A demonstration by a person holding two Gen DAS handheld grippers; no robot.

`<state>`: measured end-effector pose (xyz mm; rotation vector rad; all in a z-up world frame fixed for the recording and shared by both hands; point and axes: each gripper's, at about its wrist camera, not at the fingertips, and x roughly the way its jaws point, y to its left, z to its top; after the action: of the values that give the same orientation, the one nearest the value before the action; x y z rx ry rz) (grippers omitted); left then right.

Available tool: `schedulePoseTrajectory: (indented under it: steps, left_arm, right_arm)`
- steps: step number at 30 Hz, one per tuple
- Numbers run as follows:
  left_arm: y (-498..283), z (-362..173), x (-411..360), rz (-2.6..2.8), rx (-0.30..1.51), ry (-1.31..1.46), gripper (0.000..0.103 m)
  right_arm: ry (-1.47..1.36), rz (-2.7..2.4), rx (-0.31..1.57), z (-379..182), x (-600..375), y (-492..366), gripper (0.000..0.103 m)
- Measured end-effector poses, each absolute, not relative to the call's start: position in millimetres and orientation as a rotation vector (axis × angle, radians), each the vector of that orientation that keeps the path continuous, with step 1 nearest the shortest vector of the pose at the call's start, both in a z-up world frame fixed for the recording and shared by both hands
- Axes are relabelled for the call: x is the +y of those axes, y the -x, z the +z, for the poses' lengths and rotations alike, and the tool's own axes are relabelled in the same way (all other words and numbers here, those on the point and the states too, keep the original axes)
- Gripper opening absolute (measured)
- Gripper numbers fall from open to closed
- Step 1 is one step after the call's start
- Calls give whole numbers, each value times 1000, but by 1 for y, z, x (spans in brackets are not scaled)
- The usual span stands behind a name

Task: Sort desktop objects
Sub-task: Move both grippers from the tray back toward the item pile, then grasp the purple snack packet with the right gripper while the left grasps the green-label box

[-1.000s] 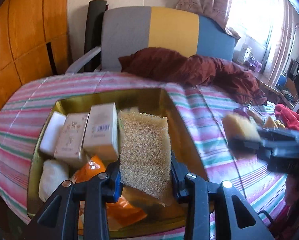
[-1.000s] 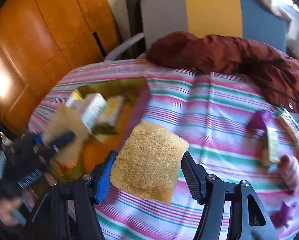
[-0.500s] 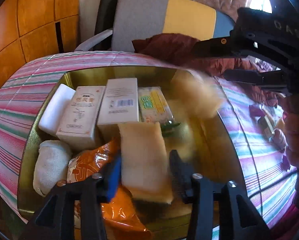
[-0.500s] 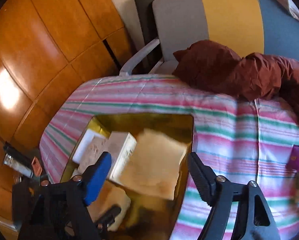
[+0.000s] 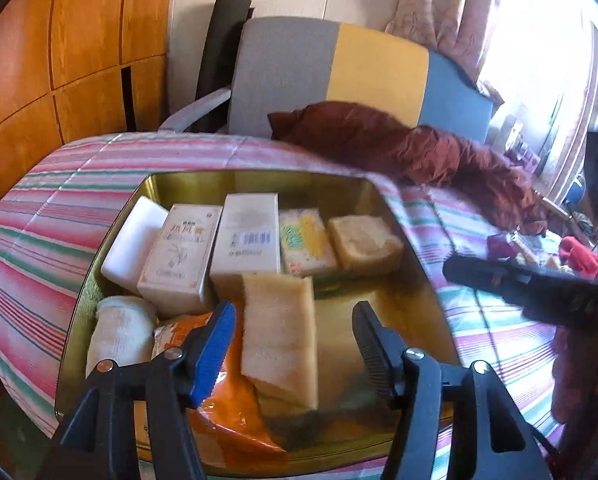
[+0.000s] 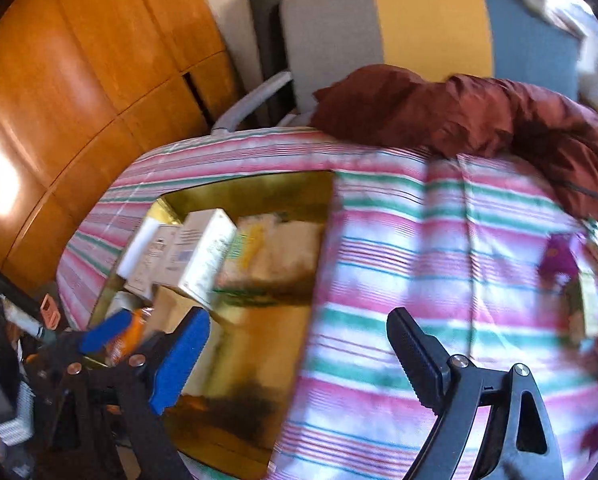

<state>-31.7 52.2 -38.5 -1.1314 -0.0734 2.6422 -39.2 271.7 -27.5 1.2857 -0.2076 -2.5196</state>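
Two sponges lie in the gold tin [image 5: 111,240] on the striped surface [image 5: 39,240]: the near sponge [image 5: 279,332] leans on the orange packet [image 5: 235,404] between the pads of the left hand-held gripper [image 5: 291,352], and the far sponge [image 5: 365,242] sits by the tin's far right side, beside a yellow-green pack [image 5: 305,246]. Left jaws have just been opening and now stand apart, neither pad pressing on the near sponge. Also in the tin are two white boxes [image 5: 215,248], a white block [image 5: 133,246] and a white roll [image 5: 119,332]. Right hand-held gripper [image 6: 295,360] has likewise just been opening; its jaws are spread wide with nothing between them, over the tin's right edge and the striped cloth. From the left wrist view it shows as a dark blur [image 5: 539,288] at the right. A brown cloth [image 5: 419,152] lies at the surface's far edge, before a chair [image 5: 339,72].
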Motion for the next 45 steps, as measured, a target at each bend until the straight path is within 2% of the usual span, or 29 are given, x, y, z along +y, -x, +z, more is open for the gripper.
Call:
schedulePoseTrajectory:
  steps: [6,11,19,22,31,37,40,45]
  left_arm:
    - [27,-28,59,2614,-89,1072,71]
    - [26,-25,62,2597,-110,1073,71]
    - [17,-11,80,2548,-22,985,71]
    - [19,-9,83,2525,-39,995,71]
    - [18,-12,97,2488,-16,1024,71]
    - [19,-8,115,2442,2,1022,71]
    - [19,-3,125,2410,7,1003,71]
    - [19,4,143,2361,6,985,71]
  right_arm:
    - [-1373,-2559,-328,-36,315,25,92]
    - [-1387,-2608,-318,-36,349,9,93]
    - [-1482,-2705,-258,-27,423,-11,92]
    - [-1576,-2723,-271,-30,457,-17,89]
    - [-1838,-2719,-532,-57,565,-35,86]
    - [-1989,-2657,-592,-78,588,-28,86]
    - [-2061,-2612,-538,-88,582,-19,80]
    - [-2102,-2536,-582,-100,582,-12,73]
